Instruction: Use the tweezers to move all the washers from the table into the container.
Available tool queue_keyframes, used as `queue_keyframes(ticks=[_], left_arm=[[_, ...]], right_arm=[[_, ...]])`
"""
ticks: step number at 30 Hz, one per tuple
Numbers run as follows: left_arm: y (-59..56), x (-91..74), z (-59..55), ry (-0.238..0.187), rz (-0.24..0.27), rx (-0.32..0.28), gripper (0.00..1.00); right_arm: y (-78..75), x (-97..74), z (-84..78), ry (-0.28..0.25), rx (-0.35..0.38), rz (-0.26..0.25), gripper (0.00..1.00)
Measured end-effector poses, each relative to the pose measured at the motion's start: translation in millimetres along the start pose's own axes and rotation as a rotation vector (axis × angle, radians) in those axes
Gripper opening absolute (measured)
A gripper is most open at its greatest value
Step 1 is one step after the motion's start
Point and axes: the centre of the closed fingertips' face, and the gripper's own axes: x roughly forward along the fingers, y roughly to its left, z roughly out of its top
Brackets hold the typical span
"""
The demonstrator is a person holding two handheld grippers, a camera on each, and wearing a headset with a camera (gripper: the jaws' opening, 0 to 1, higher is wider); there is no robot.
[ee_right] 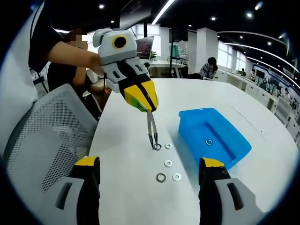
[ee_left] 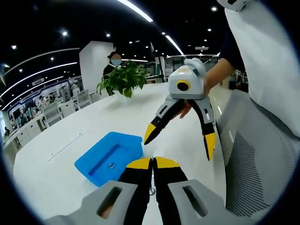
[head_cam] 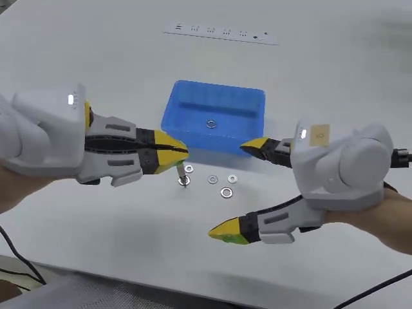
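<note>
Picking up one washer is the step in hand. The left gripper [head_cam: 182, 153], jaws closed on the tweezers [ee_right: 152, 127], holds the tweezer tips at the target washer [ee_right: 157, 146], centre frame in the right gripper view; whether the tips already pinch it cannot be told. Four loose washers [head_cam: 226, 192] lie near it on the table [head_cam: 129, 225]. One stored washer [head_cam: 211, 123] lies in the blue container [head_cam: 187, 103], above centre in the head view. The right gripper [ee_left: 178, 146] hangs wide open, empty. The next move probably calls for a firm pinch on the rim, a lift, and a carry over the container wall. A flat washer may slip.
</note>
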Motion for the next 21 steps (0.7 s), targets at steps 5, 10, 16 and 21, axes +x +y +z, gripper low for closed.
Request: queue_keyframes(ticks=[5,10,16,21], left_arm=[[-6.8,-1.9,-2.0,0.051,-0.071,0.012,0.04],[-6.2,-1.3,-3.3,0.087,-0.078,0.028,0.04],[-4.1,-1.2,-4.8,0.090,-0.066,0.021,0.04],[-2.3,-1.0,-5.3,0.088,-0.055,0.008,0.04]], right_arm=[[0.6,9.4,2.3,0.001,0.002,0.015,0.85],[-3.0,25.0,11.1,-0.007,0.005,0.050,0.72],[-12.1,47.9,19.6,-0.005,-0.016,0.079,0.47],[-8.5,62.0,20.6,0.013,-0.058,0.110,0.30]])
